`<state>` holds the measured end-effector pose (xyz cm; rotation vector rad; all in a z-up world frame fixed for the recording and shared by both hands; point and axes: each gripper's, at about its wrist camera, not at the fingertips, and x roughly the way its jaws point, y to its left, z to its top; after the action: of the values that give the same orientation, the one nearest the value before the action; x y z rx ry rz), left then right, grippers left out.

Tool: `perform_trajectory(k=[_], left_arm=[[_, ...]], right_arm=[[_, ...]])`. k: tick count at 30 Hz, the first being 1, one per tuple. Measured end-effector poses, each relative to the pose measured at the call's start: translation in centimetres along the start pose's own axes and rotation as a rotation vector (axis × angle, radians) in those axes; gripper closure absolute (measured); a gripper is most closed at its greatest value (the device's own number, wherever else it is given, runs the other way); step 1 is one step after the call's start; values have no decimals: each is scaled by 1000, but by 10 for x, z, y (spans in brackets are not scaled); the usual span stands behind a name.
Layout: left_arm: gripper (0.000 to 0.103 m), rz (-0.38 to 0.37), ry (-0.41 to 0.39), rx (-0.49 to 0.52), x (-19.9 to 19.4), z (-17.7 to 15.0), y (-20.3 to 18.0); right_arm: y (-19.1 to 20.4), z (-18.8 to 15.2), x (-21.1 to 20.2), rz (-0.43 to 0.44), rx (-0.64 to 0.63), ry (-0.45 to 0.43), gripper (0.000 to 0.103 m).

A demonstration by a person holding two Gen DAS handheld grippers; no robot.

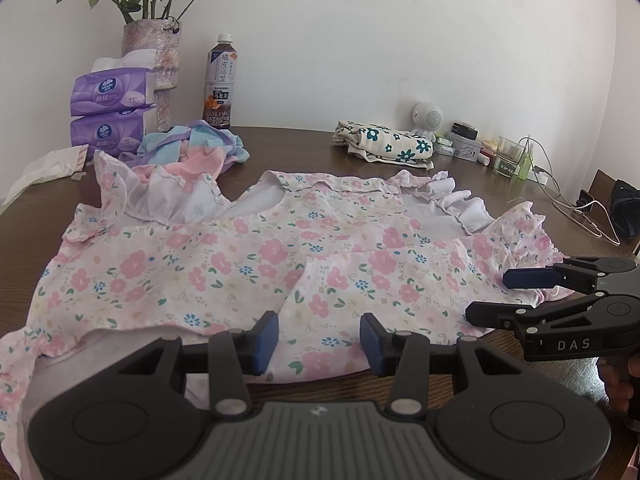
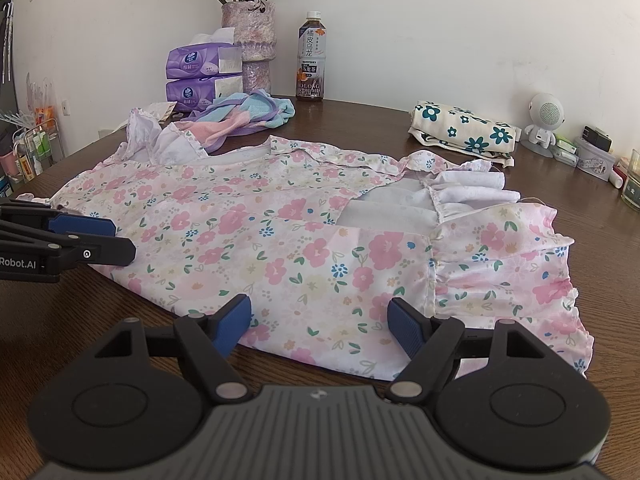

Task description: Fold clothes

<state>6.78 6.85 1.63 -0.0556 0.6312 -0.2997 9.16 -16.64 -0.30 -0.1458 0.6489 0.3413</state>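
Dress (image 2: 304,240) flat on table (image 2: 600,280). Behind it, crumpled clothes (image 2: 248,114) left, folded cloth (image 2: 464,128) right, bottle (image 2: 311,58) between, by the wall.

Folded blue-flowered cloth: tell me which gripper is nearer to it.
Right. The right gripper is at the dress's right side, in front of the cloth; the left gripper is farther left.

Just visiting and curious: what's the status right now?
Left hand-held gripper open, right hand-held gripper open, neither holding. Pink floral cotton dress spread flat on brown wooden table, unfolded. Nothing in the way.
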Motion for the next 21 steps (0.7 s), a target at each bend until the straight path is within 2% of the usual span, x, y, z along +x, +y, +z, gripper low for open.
perform_trajectory(k=[18,21], left_arm=[[59,20,0,-11,-1,0,4],[59,54,-11,-22,-3,0,6]], right_arm=[[0,0,0,0,0,0,26],[0,0,0,1,1,0,26]])
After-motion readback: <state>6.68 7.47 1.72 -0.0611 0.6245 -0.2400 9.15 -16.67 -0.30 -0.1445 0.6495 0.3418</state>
